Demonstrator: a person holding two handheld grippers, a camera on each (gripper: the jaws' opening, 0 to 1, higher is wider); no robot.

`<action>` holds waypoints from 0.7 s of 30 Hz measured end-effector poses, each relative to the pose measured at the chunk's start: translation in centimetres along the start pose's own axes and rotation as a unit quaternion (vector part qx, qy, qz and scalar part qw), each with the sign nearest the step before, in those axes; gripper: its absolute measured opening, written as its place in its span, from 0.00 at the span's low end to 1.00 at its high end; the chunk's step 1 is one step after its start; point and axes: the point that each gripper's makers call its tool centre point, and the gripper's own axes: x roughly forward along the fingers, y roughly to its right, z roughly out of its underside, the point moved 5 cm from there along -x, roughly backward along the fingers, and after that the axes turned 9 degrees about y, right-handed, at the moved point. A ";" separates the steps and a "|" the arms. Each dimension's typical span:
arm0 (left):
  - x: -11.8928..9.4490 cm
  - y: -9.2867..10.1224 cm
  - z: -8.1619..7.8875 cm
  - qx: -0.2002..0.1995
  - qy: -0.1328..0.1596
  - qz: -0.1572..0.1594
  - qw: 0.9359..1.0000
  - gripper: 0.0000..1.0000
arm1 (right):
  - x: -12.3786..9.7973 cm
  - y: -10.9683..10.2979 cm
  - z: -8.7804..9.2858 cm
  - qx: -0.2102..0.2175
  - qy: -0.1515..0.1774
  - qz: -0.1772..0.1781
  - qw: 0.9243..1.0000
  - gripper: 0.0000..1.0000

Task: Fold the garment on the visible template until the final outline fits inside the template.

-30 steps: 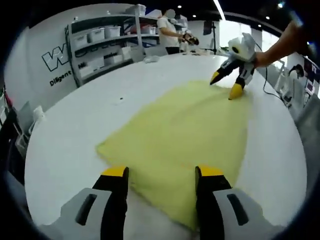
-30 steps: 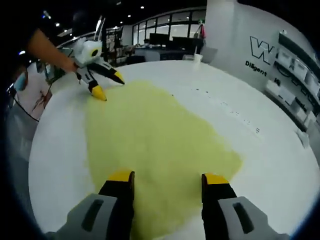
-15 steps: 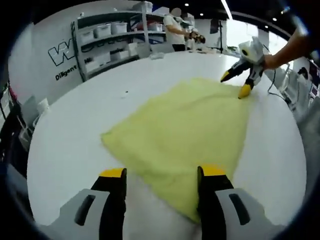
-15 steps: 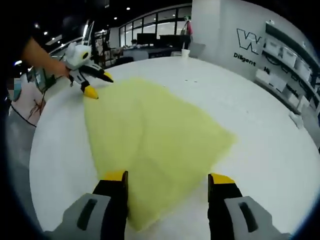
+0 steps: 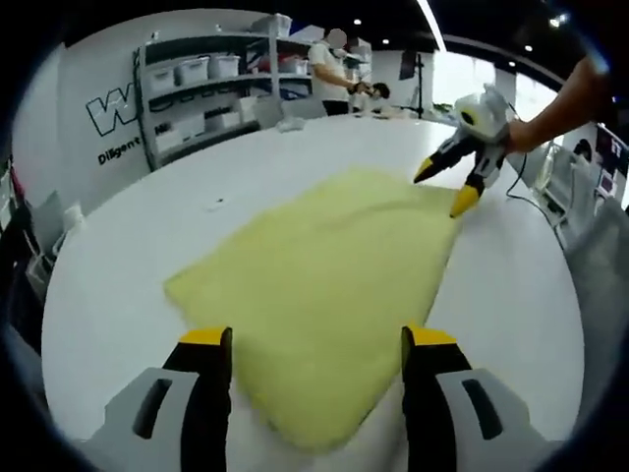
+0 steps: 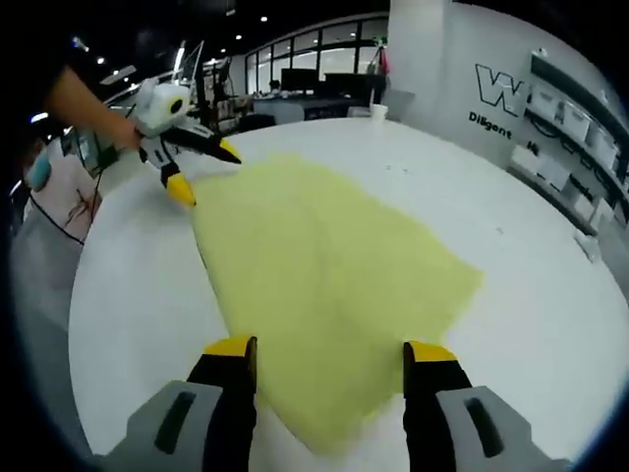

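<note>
On the white desk (image 5: pixel 128 265) there's one yellow garment (image 5: pixel 314 275) lying flat, and I can't make out any template outline. My left tool (image 5: pixel 316 344) and right tool (image 6: pixel 329 352) hover at opposite corners, jaws apart, gripping nothing. Looks like I'm between folds; next I'd pinch both corners and carry them across.

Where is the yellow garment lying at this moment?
The yellow garment lies flat on the white table, one end between the left claw, the far corner by the right claw.
</note>
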 end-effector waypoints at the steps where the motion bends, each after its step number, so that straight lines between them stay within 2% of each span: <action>1: 0.3 0.4 0.0 0.001 0.000 0.002 1.000 0.71 | 0.2 -0.4 -0.1 -0.005 -0.004 -0.002 1.000 0.58; 5: 0.8 1.0 0.6 0.000 -0.011 -0.001 1.000 0.71 | 0.5 -1.2 -0.1 -0.009 -0.008 -0.010 1.000 0.57; 8: 0.6 1.7 1.8 0.010 -0.035 0.011 0.999 0.72 | 0.7 -2.4 -0.4 -0.013 -0.007 -0.022 1.000 0.56; 9: 0.8 2.0 1.3 0.005 -0.001 0.023 1.000 0.73 | 0.8 -2.9 -0.6 -0.018 -0.005 -0.031 0.999 0.57; 10: 0.3 1.6 1.8 0.002 -0.022 0.011 1.000 0.74 | 1.1 -3.6 -1.0 -0.032 0.005 -0.045 0.998 0.56; 13: -0.1 1.3 2.0 -0.009 -0.023 0.005 1.000 0.76 | 1.9 -5.2 -1.8 -0.043 0.011 -0.064 0.997 0.54; 14: -0.2 1.4 2.0 -0.008 -0.025 0.006 1.000 0.75 | 2.4 -6.3 -2.4 -0.037 0.025 -0.083 0.996 0.54; 18: -0.8 2.3 1.3 -0.007 -0.015 0.032 0.999 0.73 | 3.3 -8.7 -2.8 -0.035 0.037 -0.117 0.992 0.54; 21: -0.9 3.1 0.8 -0.009 -0.004 0.050 0.999 0.73 | 3.7 -10.2 -2.4 -0.029 0.031 -0.138 0.989 0.54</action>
